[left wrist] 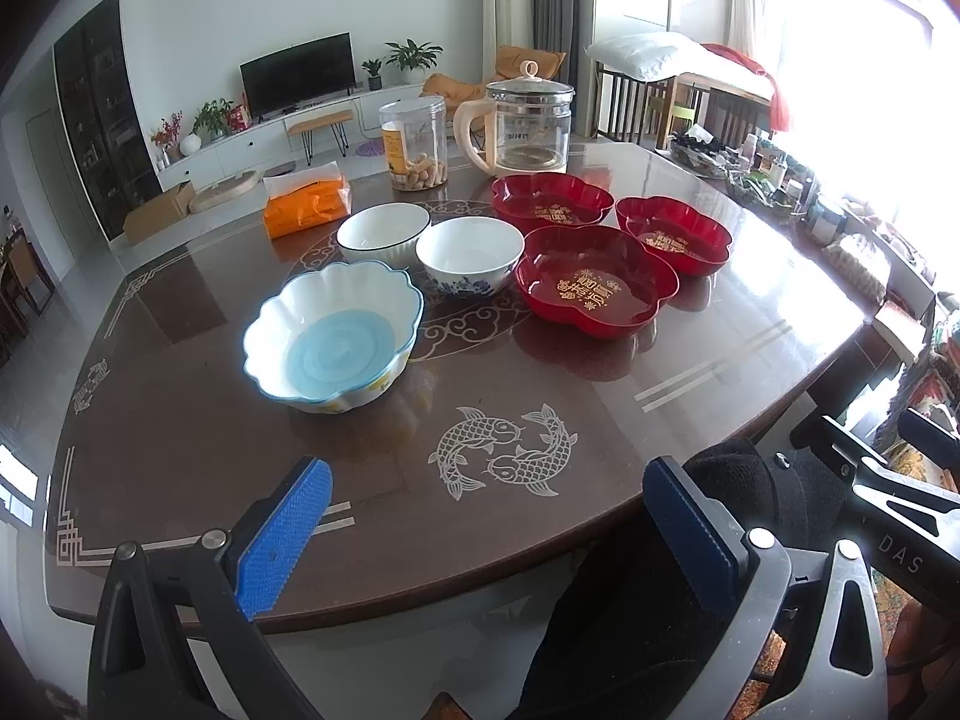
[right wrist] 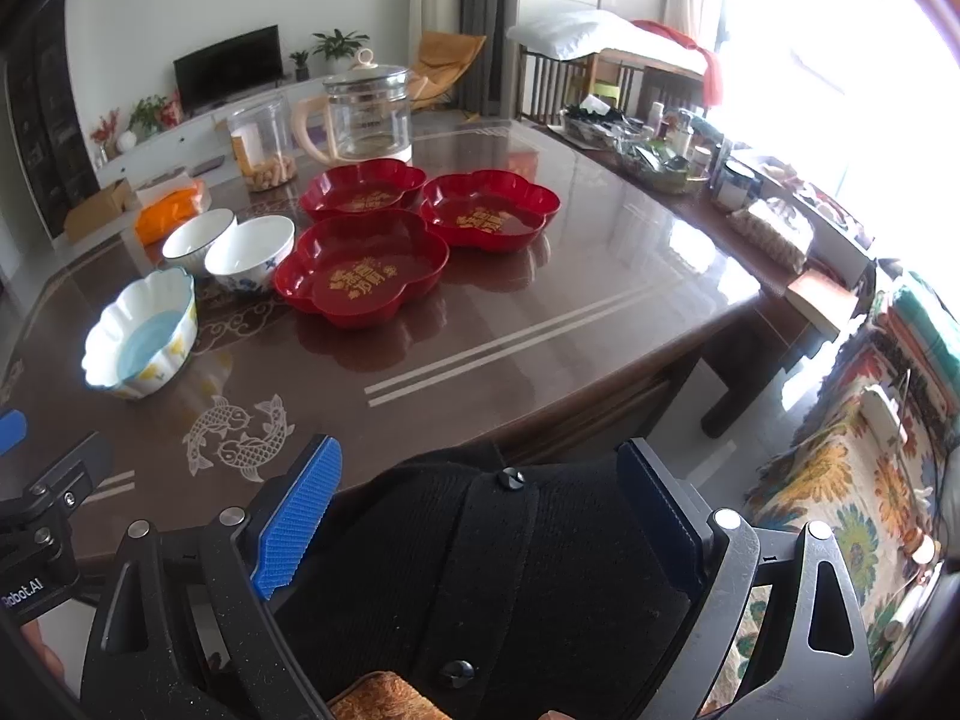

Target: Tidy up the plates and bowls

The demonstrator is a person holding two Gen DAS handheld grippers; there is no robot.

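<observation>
Both my grippers, left gripper (left wrist: 486, 531) and right gripper (right wrist: 480, 510), gape empty; bowls (left wrist: 333, 336) and red plates (left wrist: 597, 279) ahead sit unstacked, so nothing's sorted yet.

Bright window (right wrist: 840, 60), white wall (left wrist: 240, 12), television (left wrist: 297, 73).

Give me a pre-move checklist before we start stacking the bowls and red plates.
1. left gripper open and empty: ok, nothing between its blue pads.
2. right gripper open and empty: ok, held above a dark clothed lap, short of the table.
3. Three bowls apart and upright: ok; scalloped blue bowl stands nearest, rimmed white bowl and floral bowl close together behind it.
4. Three red plates unstacked: ok, clustered side by side; whether their rims touch, cannot tell.
5. Bowls empty: ok.
6. Clear path behind: not ok, glass kettle and snack jar stand just behind the dishes.
</observation>
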